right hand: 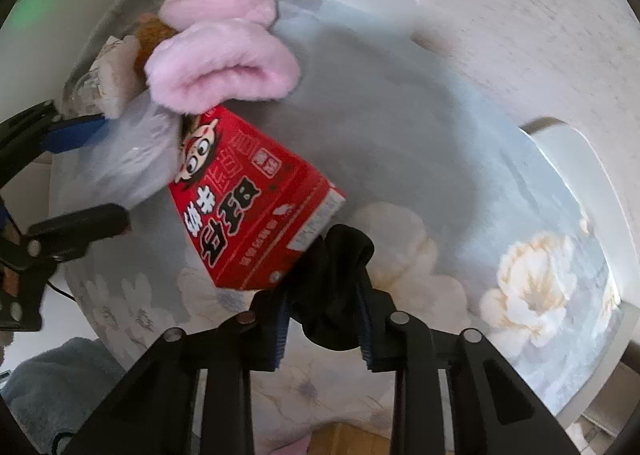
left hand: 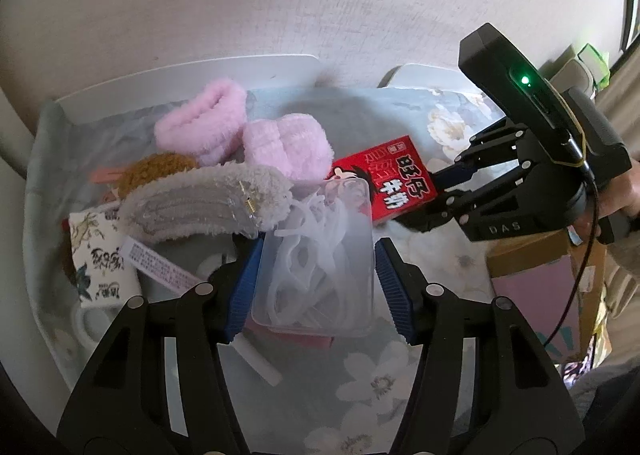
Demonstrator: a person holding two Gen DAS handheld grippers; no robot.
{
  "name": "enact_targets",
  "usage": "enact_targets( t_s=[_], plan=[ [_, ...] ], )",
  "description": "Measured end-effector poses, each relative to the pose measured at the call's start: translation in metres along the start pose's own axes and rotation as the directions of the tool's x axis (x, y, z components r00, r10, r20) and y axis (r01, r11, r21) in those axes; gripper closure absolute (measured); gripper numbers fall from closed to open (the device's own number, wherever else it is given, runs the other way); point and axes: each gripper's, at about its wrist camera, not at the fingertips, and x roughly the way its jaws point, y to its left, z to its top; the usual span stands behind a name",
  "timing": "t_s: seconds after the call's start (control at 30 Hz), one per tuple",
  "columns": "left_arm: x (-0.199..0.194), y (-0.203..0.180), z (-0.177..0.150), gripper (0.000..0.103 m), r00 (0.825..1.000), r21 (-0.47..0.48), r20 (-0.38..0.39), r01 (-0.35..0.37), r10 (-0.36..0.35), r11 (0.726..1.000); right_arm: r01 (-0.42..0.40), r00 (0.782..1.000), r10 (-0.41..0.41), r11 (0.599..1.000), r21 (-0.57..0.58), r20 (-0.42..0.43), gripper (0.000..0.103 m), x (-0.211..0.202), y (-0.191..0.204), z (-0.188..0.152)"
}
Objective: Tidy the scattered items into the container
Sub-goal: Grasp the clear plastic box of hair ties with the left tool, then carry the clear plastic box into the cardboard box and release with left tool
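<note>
Floral-cloth table (left hand: pixel 400 367) carries a pale bin (left hand: pixel 40 255) along its far-left side, already crowded. You are mid-pickup with both hands, two items at once. Your left gripper (left hand: pixel 316 275) straddles a clear plastic box (left hand: pixel 320 255) of white cords sitting by the bin's near edge; the blue pads flank its walls, but whether they press yet I cannot tell. Your right gripper (right hand: pixel 324 319) is clamped on a bunched black cloth (right hand: pixel 340 287), just beside the red milk carton (right hand: pixel 256 207) lying flat on the table. Next move, by my reading: firm the left grip, lift both clear, carry them over the bin, and release without tipping the pile. Count: two pink fluffy pieces (left hand: pixel 200 119), one grey fleecy strip (left hand: pixel 208 199), one brown plush (left hand: pixel 156 171), one printed card pack (left hand: pixel 100 255), one carton, one clear box, one black cloth.
</note>
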Motion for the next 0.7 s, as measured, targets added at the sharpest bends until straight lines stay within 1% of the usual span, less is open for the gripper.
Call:
enact_targets(
  t_s=[0.13,0.17,0.2,0.33,0.4,0.53,0.57,0.67,0.7],
  plan=[
    [-0.005,-0.007,-0.008,0.049,1.0,-0.004,0.007,0.004,-0.004,1.0,0.043,0.999,-0.043,0.999,0.003,0.006,0.078,-0.012,-0.011,-0.017],
    [0.003,-0.014,-0.007,0.049,1.0,-0.002,0.008,0.003,-0.003,1.0,0.052,0.999,-0.052,0.999,0.006,0.007,0.078,-0.015,-0.014,-0.022],
    [0.003,-0.016,-0.007,0.049,1.0,-0.003,0.012,0.001,-0.001,1.0,0.063,0.998,-0.063,0.998,0.013,0.009,0.078,-0.018,-0.019,-0.027],
    [-0.005,-0.023,-0.011,0.049,1.0,-0.006,0.029,0.005,-0.005,1.0,0.085,0.996,-0.087,0.994,0.064,0.024,0.078,-0.034,-0.041,-0.052],
    [-0.016,-0.028,-0.013,0.049,0.999,-0.008,0.042,0.01,-0.01,1.0,0.095,0.994,-0.1,0.991,0.095,0.047,0.078,-0.045,-0.052,-0.066],
    [-0.037,-0.037,-0.017,0.049,0.998,-0.006,0.061,-0.004,0.004,1.0,0.066,0.988,-0.086,0.986,0.152,0.128,0.078,-0.078,-0.072,-0.096],
    [-0.042,-0.041,-0.016,0.049,0.998,-0.003,0.063,-0.01,0.01,1.0,0.057,0.985,-0.082,0.985,0.164,0.15,0.08,-0.087,-0.076,-0.104],
    [-0.058,-0.055,-0.011,0.049,0.996,0.019,0.089,-0.028,0.026,0.999,0.0,0.971,-0.05,0.978,0.208,0.233,0.083,-0.121,-0.093,-0.135],
    [-0.065,-0.062,-0.009,0.049,0.995,0.025,0.102,-0.028,0.025,0.999,-0.017,0.966,-0.041,0.975,0.22,0.255,0.085,-0.136,-0.067,-0.129]
  ],
)
